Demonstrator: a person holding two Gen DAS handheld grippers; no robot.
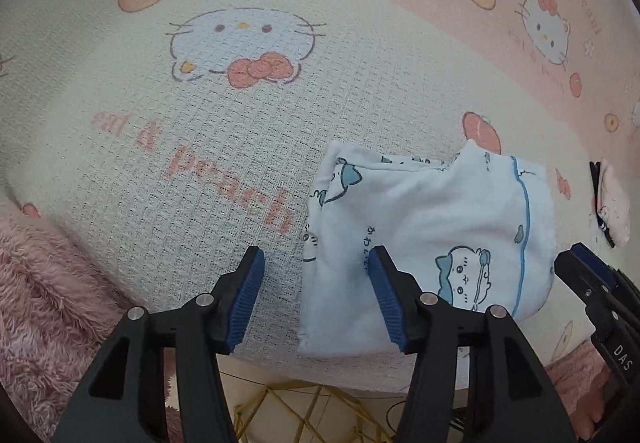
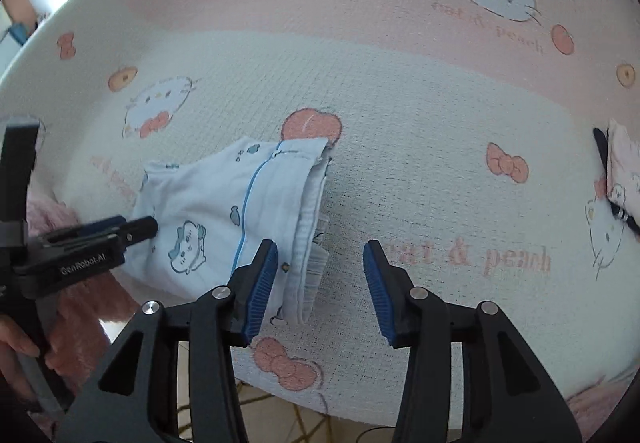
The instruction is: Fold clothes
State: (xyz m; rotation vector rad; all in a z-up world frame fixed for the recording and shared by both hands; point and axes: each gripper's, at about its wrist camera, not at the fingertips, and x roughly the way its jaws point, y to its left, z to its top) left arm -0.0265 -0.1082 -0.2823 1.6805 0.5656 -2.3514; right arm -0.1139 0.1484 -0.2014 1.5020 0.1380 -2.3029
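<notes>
I have the folded light-blue garment (image 1: 432, 243) lying on the cat-print blanket (image 1: 240, 147), close to its near edge, where the blanket drops off toward the floor. It is printed with small cartoon animals and has a blue piped seam; from the right wrist view its stacked folded layers face right, toward bare blanket.

My left gripper (image 1: 316, 299) stands wide, holding nothing, straddling the garment's left edge: its right finger is over the cloth, its left finger over bare blanket.

My right gripper (image 2: 320, 283) is also wide and empty, its left finger over the garment's right edge, the other over the blanket.

A pink garment (image 1: 612, 203) lies near the blanket's right edge, well apart. Pink fuzzy fabric (image 1: 44, 307) sits at the near left corner.
</notes>
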